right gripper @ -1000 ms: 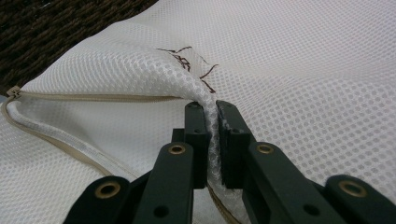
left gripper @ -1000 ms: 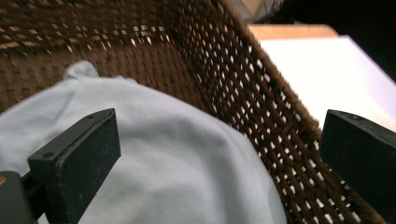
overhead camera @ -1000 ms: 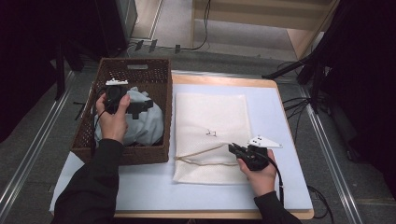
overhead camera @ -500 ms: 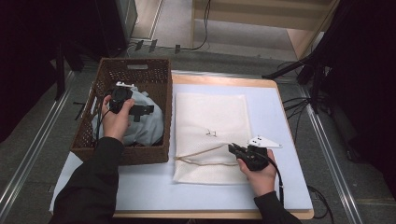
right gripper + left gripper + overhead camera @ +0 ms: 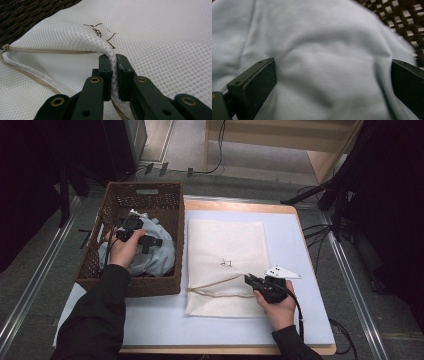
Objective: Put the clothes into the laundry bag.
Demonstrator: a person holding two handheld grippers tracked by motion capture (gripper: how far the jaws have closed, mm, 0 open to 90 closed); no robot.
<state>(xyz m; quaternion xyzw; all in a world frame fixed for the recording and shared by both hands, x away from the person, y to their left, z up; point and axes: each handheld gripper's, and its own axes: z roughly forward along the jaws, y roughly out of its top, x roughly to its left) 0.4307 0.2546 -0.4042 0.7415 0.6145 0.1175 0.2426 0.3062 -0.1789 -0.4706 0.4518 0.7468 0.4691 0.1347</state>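
Pinching a fold of the mesh bag (image 5: 155,37), the right claw (image 5: 113,75) is clenched on the fabric beside the bag's open zip (image 5: 50,51). That bag lies flat in the middle of the surface (image 5: 300,320), its opening toward the near edge, and the right claw (image 5: 254,281) grips it at the near right corner. Lying bunched in the basket (image 5: 145,200) at the surface's left edge is a pale blue cloth (image 5: 317,50). The left claw (image 5: 332,85) is wide open, its jaws set on either side of a hump of that cloth, which bulges between them; whether the pads press it cannot be told. Compared with a second ago, the left claw (image 5: 142,240) has dropped lower into the basket onto the cloth (image 5: 160,255), while the right claw has kept its place.
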